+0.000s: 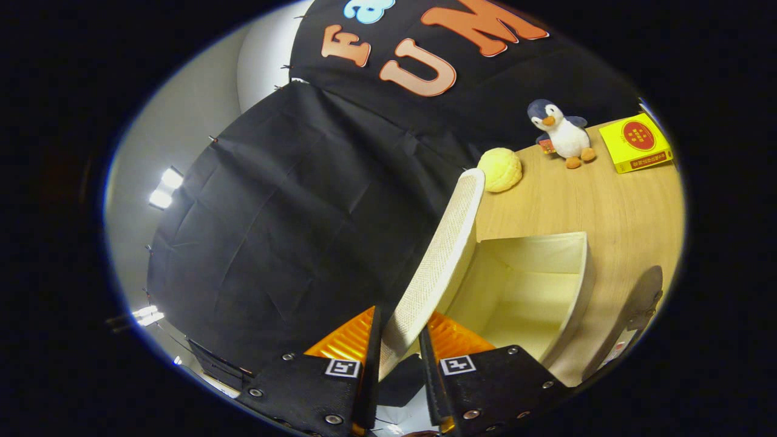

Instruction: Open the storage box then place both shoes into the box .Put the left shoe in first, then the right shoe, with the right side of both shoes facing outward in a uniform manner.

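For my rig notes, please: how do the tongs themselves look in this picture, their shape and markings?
The tongs are two flat matte plates, wedge-shaped and fastened with round silver screws. Each plate carries one small square black-and-white marker tag near its inner edge. The inner pads are ribbed. No cable is visible.

Gripper (pixel 397 346) jaws clamped on raised lid (pixel 440 255), open storage box (pixel 576 291) on wooden table (pixel 619 200)

Black cloth wall (pixel 291 230) backs the wooden bench (pixel 613 206); white wall (pixel 182 121) behind, with bright lamps (pixel 165 188).
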The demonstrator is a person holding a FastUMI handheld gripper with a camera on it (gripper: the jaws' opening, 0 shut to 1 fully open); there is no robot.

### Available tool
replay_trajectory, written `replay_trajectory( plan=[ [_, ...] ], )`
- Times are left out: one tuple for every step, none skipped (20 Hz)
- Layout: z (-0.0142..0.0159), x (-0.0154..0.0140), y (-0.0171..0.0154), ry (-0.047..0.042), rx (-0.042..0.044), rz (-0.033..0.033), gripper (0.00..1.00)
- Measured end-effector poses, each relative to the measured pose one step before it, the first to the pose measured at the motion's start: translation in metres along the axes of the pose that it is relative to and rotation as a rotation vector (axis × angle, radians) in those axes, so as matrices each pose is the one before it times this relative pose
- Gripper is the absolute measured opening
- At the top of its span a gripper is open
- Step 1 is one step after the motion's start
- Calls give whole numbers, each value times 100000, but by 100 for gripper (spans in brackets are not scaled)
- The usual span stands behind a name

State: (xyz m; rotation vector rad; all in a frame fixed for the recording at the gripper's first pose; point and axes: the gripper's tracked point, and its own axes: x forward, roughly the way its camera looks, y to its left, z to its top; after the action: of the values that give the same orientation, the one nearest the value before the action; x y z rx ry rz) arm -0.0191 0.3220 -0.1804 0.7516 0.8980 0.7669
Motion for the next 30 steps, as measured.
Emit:
replay_trajectory(
  plan=[
    [134,931,758,134,161,47,32],
    [281,684,729,7,388,-251,26],
    [110,696,866,-7,167,-58,22],
    [267,1020,718,373,181,-55,20],
    [71,877,828,313,-12,-265,19],
    [119,1053,804,667,-580,-265,19],
    [-159,1070,714,1095,-1034,-652,19],
    [-132,1095,544,1625,-1782,-1110,19],
    [-576,1052,489,2460,-1740,-1876,19],
    [-676,1058,540,2880,-729,-837,20],
    [-208,1081,325,1674,-329,-121,20],
    [-29,1093,46,797,-821,-1214,20],
    [-149,874,326,774,-803,-1228,20],
    [-256,1027,566,642,-762,-1341,20],
    [-189,1038,339,940,-896,-1413,20],
    [-293,1046,189,1271,-901,-1579,20],
    [-217,1387,258,1459,-891,-1192,20],
    [-365,1214,186,1486,-913,-1274,20],
    [-300,1146,25,1576,-16,-1406,20],
    [-339,1089,-131,1610,492,-1389,21],
    [-369,939,275,1770,468,-1251,21],
    [-418,1102,54,1858,472,-1425,20],
    [-532,1068,-183,1816,609,-1304,20],
    [-242,1074,-353,1359,758,-1224,19],
    [-258,920,-196,791,539,-1262,19],
    [-51,669,-191,400,346,-995,19],
    [-91,169,172,424,624,-897,19],
    [19,240,-71,485,690,-222,18],
    [-160,29,-154,433,221,-308,18],
    [-46,-142,-144,360,-543,-171,20]
  ],
)
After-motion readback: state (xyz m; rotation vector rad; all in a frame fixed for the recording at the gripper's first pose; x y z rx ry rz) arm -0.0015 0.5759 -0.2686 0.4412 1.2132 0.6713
